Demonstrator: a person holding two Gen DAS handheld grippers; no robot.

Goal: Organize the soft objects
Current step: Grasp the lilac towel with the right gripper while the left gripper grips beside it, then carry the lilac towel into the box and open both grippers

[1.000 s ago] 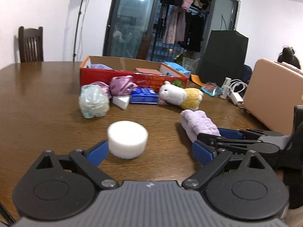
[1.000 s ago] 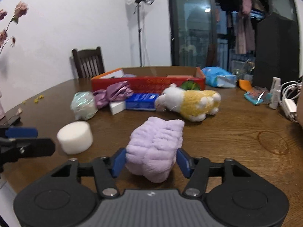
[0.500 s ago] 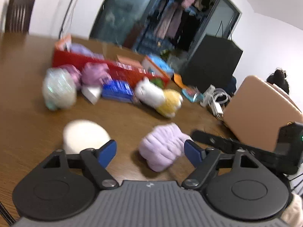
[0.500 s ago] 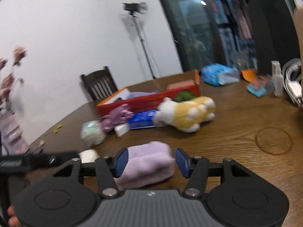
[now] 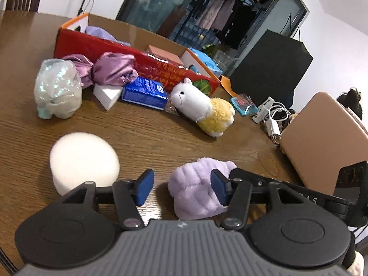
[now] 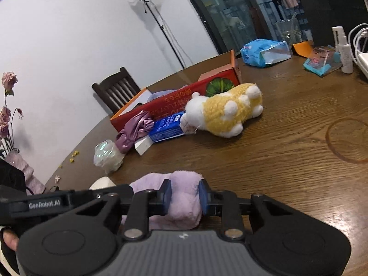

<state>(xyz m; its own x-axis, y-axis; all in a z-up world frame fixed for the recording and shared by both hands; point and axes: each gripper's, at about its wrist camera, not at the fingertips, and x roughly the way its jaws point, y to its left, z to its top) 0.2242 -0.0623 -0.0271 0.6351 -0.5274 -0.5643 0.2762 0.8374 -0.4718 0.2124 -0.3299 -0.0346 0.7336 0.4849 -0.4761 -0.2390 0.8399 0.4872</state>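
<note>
Right wrist view: right gripper point(image 6: 182, 196) fingers closing, pinching the towel point(image 6: 181, 197); left gripper point(image 5: 180, 189) fingers closing around its other end.

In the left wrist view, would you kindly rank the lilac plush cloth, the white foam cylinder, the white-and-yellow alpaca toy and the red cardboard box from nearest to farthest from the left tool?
1. Lilac plush cloth: between the closing left tool's jaws.
2. White foam cylinder: just left.
3. White-and-yellow alpaca toy: mid-table, right.
4. Red cardboard box: far back.
</note>
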